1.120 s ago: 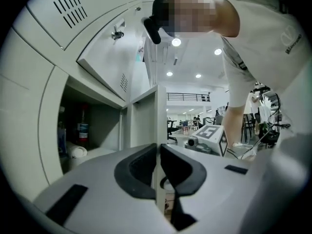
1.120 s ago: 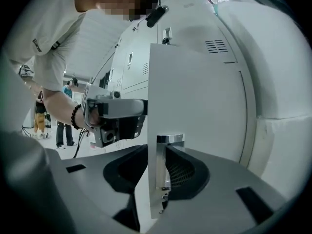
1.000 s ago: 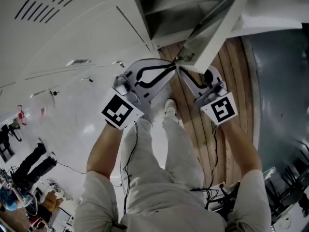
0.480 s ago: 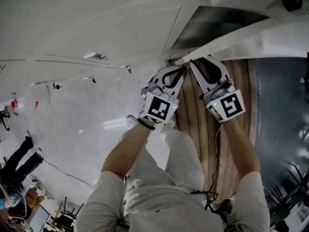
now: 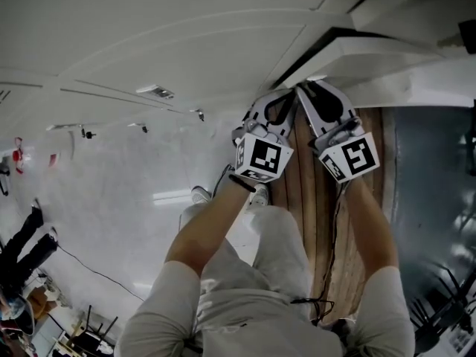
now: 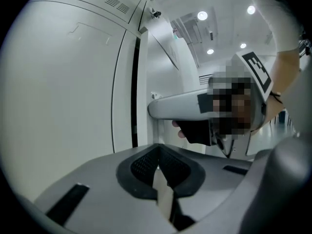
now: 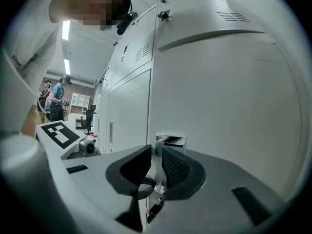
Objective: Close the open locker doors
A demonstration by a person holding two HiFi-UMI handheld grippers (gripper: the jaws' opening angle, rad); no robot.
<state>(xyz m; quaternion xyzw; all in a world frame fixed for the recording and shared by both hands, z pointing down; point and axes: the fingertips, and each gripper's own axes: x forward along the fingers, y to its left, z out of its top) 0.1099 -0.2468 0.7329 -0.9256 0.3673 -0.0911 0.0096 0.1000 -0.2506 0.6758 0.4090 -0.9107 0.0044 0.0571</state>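
The white locker door stands almost flush with the bank of white lockers, with only a dark wedge of opening left. Both grippers meet at its lower free corner. My left gripper is shut, and a thin pale strip, apparently the door's edge, is pinched between its pads. My right gripper has that edge and its metal latch plate between its jaws. Those jaws have just been closing and a small gap shows at the left pad.
I stand over a strip of wooden floor, with glossy white floor to the left and a grey mat to the right. More shut locker doors run on beyond. People stand far off by desks.
The door has swung from wide open to nearly against the lockers. Both grippers travelled with its corner, and the left gripper drew in close beside the right one.
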